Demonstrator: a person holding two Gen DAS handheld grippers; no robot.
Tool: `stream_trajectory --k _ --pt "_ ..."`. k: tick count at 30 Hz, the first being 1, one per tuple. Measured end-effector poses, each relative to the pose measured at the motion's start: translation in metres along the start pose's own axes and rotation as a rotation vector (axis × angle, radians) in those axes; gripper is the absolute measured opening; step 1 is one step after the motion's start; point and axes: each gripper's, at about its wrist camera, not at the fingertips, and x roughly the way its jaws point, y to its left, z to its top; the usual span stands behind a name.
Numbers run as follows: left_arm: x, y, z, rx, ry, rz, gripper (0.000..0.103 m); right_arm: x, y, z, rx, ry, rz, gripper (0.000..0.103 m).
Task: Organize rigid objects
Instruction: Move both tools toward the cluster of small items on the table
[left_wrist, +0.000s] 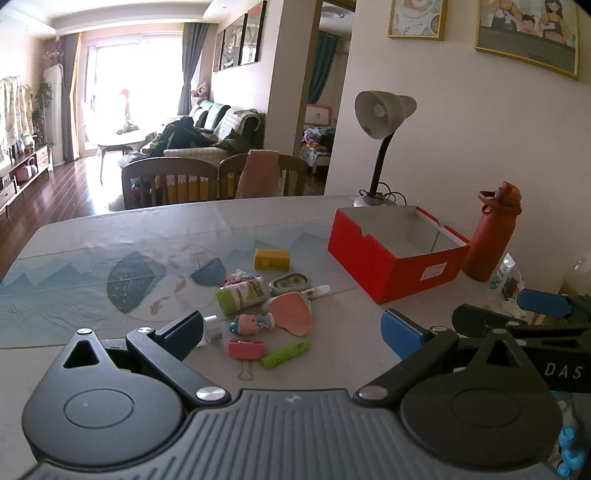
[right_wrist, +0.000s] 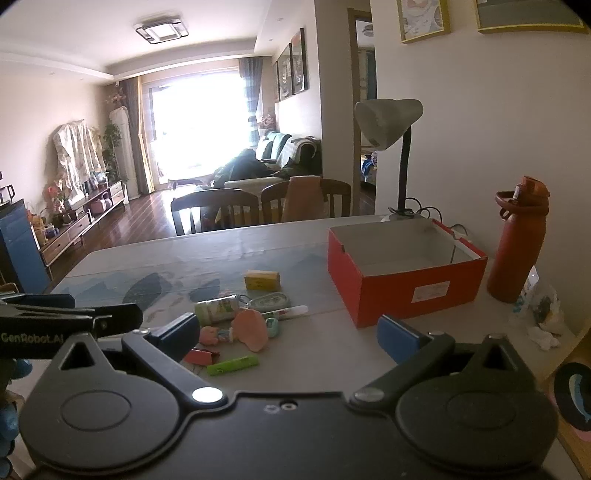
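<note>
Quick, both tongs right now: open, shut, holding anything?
Left tongs: open, holding nothing, above the small clutter on the table.
Right tongs: open, holding nothing, near the red box.

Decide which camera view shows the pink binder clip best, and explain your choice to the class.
The left wrist view shows it best: the pink binder clip lies in full sight on the table, wire handles included, beside the green highlighter. In the right wrist view, a finger of the right tongs partly hides the clip.
</note>
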Motion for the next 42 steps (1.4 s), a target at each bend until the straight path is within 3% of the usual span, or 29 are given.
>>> stream_trajectory --k 26,27,42 --pt "0.012 0.01 0.005 -0.012 0.008 0.005 0.103 0.014 0.015 0.007 -0.047 -0.001 0.036 0.102" --pt "0.012 0.01 0.005 0.053 0.024 -0.114 0.103 0.015 0.015 0.008 -0.055 -0.003 0.037 0.102" --pt "0.044 0.026 0.006 0.0 0.079 -0.087 0.103 0.059 0.014 0.01 -0.104 0.05 0.127 0.1"
